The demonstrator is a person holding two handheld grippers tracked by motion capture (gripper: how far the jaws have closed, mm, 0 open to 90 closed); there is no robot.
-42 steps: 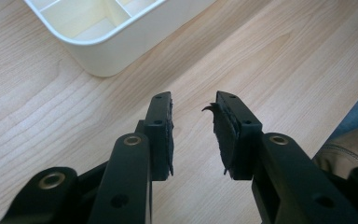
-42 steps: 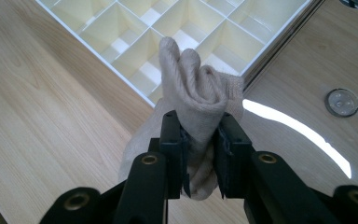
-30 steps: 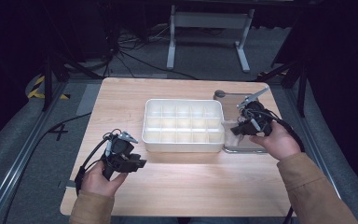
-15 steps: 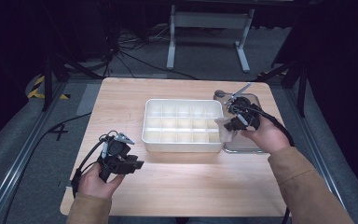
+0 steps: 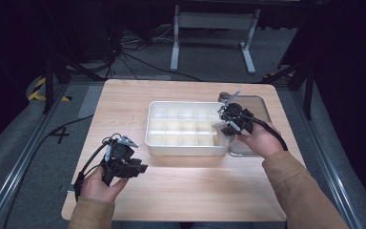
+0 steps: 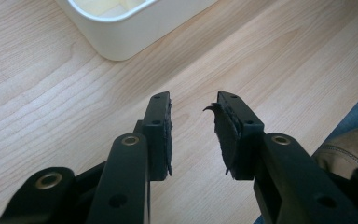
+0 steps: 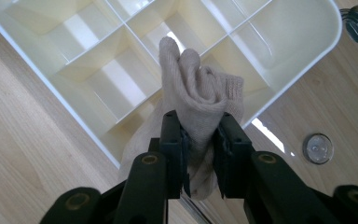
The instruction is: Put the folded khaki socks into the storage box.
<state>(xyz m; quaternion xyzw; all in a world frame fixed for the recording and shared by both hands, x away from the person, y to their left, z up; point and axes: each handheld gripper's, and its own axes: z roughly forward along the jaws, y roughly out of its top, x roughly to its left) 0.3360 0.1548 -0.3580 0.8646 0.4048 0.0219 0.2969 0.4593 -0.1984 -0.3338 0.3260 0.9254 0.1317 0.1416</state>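
A white compartment tray stands at the middle of the wooden table. My right gripper hangs over its right end, shut on a rolled beige sock. In the right gripper view the sock bulges up between the jaws of that gripper, just above the corner compartments of the tray. My left gripper rests low near the table's front left, pointing toward the tray. The left gripper stands open over bare wood with nothing between its pads, the tray's corner ahead of it.
A clear flat tray lies right of the white one, with a small round knob on it. A metal stand and cables are on the floor behind the table. Bare wood lies along the front edge.
My right hand has carried the sock left and down, from above the clear tray to the white tray's right end. The left gripper has stayed put.
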